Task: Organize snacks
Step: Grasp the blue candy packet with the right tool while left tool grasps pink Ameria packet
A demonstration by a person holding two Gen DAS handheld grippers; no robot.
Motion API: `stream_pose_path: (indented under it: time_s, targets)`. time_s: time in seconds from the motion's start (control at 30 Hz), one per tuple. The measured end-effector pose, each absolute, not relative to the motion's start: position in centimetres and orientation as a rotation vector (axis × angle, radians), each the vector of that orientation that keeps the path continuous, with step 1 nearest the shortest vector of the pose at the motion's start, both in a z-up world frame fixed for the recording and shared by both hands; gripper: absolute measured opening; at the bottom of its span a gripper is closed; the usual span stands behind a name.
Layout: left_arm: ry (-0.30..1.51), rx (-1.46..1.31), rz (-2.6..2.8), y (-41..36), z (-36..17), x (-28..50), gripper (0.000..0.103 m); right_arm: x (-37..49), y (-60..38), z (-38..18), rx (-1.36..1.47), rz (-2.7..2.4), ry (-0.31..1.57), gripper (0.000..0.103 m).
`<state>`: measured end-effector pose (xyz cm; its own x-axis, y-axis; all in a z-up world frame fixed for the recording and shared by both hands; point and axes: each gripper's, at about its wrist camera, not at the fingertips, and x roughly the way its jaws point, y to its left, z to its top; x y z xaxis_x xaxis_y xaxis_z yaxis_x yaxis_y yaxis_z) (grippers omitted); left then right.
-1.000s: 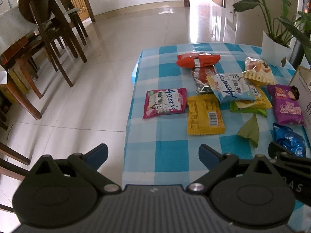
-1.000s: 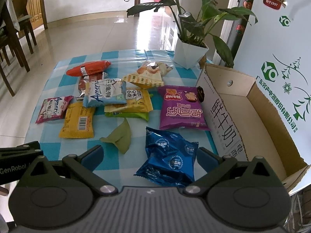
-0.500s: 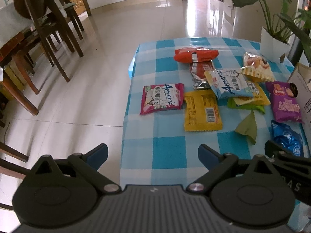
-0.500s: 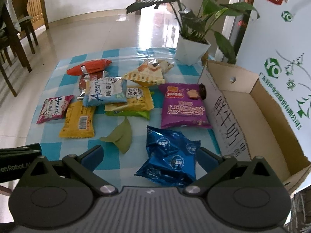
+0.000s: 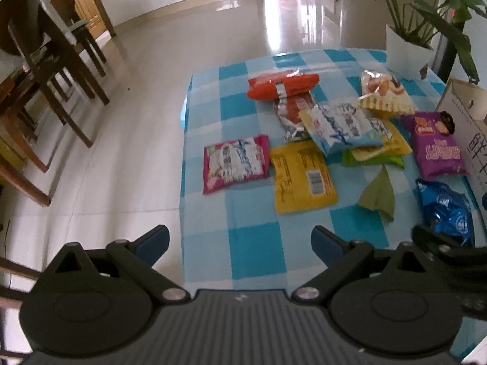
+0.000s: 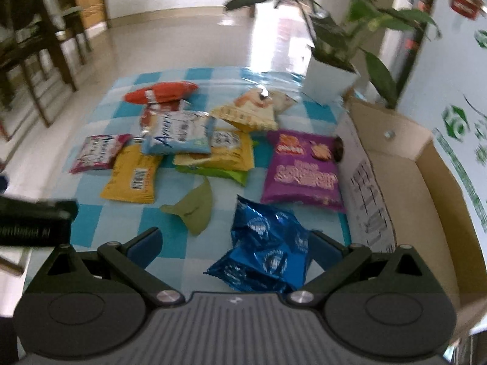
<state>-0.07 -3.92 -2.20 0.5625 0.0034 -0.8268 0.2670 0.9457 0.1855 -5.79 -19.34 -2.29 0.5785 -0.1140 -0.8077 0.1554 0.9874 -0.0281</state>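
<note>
I am looking over a low table (image 5: 252, 252) covered in a blue-and-white checked cloth, standing on a glossy pale tiled floor (image 5: 146, 97), with dark wooden chairs (image 5: 51, 60) off to the far left and a potted plant (image 6: 331, 79) in a white pot at the table's far right corner. An open cardboard box (image 6: 426, 200) is sitting along the table's right edge, against a white carton printed in green. The snacks are lying spread across the cloth: a red packet (image 5: 283, 86) farthest away, a pink packet (image 5: 236, 162) at the left, a yellow packet (image 5: 304, 176) just right of it, a light blue packet (image 5: 339, 127) overlapping other yellow and green ones, a purple bag (image 6: 301, 172) beside the box, and a crumpled blue bag (image 6: 264, 252) nearest me. A fallen green leaf (image 6: 194, 210) is lying between the yellow packet and the blue bag. My left tongs (image 5: 240, 240) are hanging wide apart and gripping nothing, over the table's near left edge. My right tongs (image 6: 234, 245) are also spread wide, empty, with the blue bag lying between the tips; I cannot tell whether the right tip is touching it. The right view is blurring, so the packet lettering is hard to read, and the box's near corner is being cut off by the frame.
</note>
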Motion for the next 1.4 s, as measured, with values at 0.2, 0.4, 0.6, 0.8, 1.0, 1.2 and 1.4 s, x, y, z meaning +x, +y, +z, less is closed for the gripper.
stream_pose_path:
  time_s: [0.2, 0.4, 0.6, 0.8, 1.0, 1.2, 1.4]
  targets:
    - [0.977, 0.28, -0.145, -2.3, -2.0, 2.8, 0.099, -7.2, -21.8, -0.5, 0.04, 0.042, 0.857, 0.103]
    - [0.988, 0.21, -0.18, -1.8, -1.8, 5.1, 0.099, -8.1, -23.2, -1.8, -0.019, 0.152, 0.872, 0.1]
    - [0.997, 0.09, -0.222, -1.9, -1.4, 7.8, 0.099, -6.6, -23.5, -3.5, -0.072, 0.121, 0.902, 0.092]
    - [1.009, 0.029, -0.204, -1.1, -1.6, 10.8, 0.098, -5.3, -24.2, -4.9, -0.052, 0.1, 0.949, 0.084]
    - [1.039, 0.053, -0.154, -0.6, -3.9, 12.9, 0.098, -5.1, -23.4, -5.1, -0.054, 0.123, 0.961, 0.078]
    - [1.104, 0.046, -0.134, -0.8, -6.8, 13.8, 0.098, -5.0, -21.9, -4.1, 0.032, 0.24, 0.938, 0.074]
    - [1.127, 0.022, -0.127, -1.8, -8.2, 14.2, 0.098, -4.9, -21.8, -2.8, 0.098, 0.239, 0.904, 0.09]
